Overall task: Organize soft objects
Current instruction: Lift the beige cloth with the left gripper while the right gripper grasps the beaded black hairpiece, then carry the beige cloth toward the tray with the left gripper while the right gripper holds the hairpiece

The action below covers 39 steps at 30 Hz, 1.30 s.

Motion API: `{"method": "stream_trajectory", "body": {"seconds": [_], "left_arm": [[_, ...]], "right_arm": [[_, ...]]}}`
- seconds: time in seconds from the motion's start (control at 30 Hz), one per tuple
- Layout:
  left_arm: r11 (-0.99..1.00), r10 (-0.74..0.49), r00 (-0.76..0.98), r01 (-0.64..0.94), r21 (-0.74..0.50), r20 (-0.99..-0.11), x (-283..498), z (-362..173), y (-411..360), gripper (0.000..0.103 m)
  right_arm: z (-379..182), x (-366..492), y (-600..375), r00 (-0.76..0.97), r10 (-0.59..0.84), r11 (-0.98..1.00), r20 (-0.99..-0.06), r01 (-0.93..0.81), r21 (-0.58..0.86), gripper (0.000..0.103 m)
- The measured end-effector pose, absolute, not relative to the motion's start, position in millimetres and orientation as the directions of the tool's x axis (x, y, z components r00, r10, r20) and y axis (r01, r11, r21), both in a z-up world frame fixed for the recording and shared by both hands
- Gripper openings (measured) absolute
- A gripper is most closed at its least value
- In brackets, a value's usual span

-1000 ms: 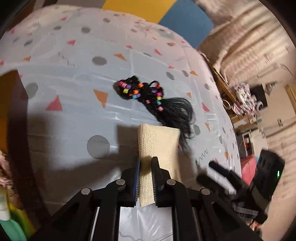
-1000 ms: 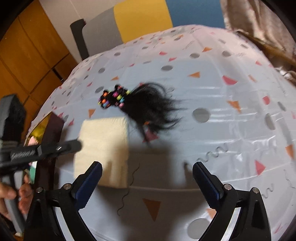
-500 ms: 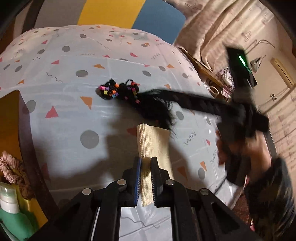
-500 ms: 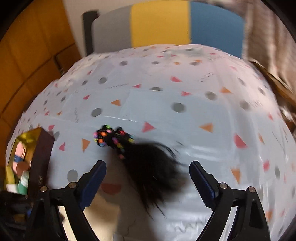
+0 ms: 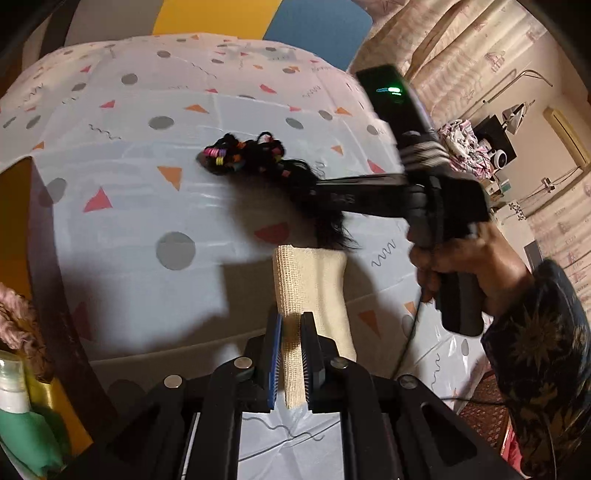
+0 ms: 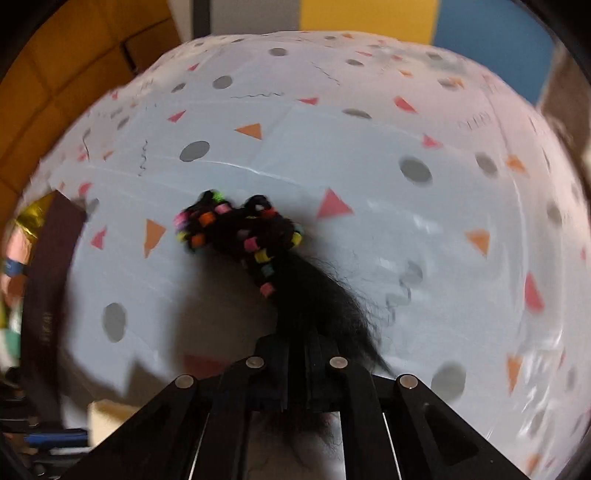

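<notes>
A black hair piece (image 6: 251,236) strung with coloured beads lies on the patterned tablecloth (image 6: 369,155). My right gripper (image 6: 295,354) is over its loose tail, the jaws closing and pinching the black strands between them. In the left wrist view that right gripper (image 5: 319,190) reaches in from the right, held by a person's hand (image 5: 476,254), onto the hair piece (image 5: 247,158). My left gripper (image 5: 291,325) is shut on the near end of a folded cream cloth (image 5: 314,280), whose far end lies beside the hair tail.
A dark box with gold lining (image 5: 48,258) stands at the left table edge, with a pink scrunchie (image 5: 14,321) and a green bottle (image 5: 18,432) in it. A curtain (image 5: 461,48) and cluttered shelves are to the right. A colour-block chair back (image 6: 369,14) is behind the table.
My right gripper swung over the hair piece from wide open and closed on its tail. The left gripper drifted slightly, still gripping the cream cloth.
</notes>
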<state>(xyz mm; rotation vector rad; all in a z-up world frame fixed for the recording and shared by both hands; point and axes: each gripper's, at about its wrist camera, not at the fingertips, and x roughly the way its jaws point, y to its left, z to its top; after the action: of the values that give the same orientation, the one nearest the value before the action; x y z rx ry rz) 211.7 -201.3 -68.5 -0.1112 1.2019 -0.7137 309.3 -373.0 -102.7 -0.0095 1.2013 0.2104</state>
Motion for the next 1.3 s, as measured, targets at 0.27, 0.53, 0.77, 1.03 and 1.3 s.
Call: {"method": "stream_trajectory", "body": {"seconds": [0.27, 0.53, 0.77, 1.03, 1.3], "left_arm": [[0.752, -0.591, 0.172, 0.471, -0.461, -0.788, 196, -63, -206, 0.009], [0.775, -0.569, 0.197, 0.454, -0.44, -0.799, 182, -61, -201, 0.008], [0.749, -0.608, 0.172, 0.446, -0.49, -0.775, 165, -68, -205, 0.008], [0.72, -0.651, 0.184, 0.454, -0.524, -0.736, 166, -68, -217, 0.031], [0.746, -0.64, 0.191, 0.388, -0.542, -0.744, 176, -74, -211, 0.019]], "right_arm": [[-93, 228, -414, 0.392, 0.07, 0.997, -0.917, -0.05, 0.055, 0.006], [-90, 151, -410, 0.379, 0.124, 0.991, -0.917, -0.006, 0.131, 0.006], [-104, 135, -355, 0.37, 0.191, 0.982, -0.909, -0.078, 0.175, 0.005], [-108, 131, -366, 0.381, 0.247, 0.969, -0.891, -0.068, 0.239, 0.005], [-112, 135, -369, 0.378, 0.269, 0.962, -0.886, -0.061, 0.266, 0.004]]}}
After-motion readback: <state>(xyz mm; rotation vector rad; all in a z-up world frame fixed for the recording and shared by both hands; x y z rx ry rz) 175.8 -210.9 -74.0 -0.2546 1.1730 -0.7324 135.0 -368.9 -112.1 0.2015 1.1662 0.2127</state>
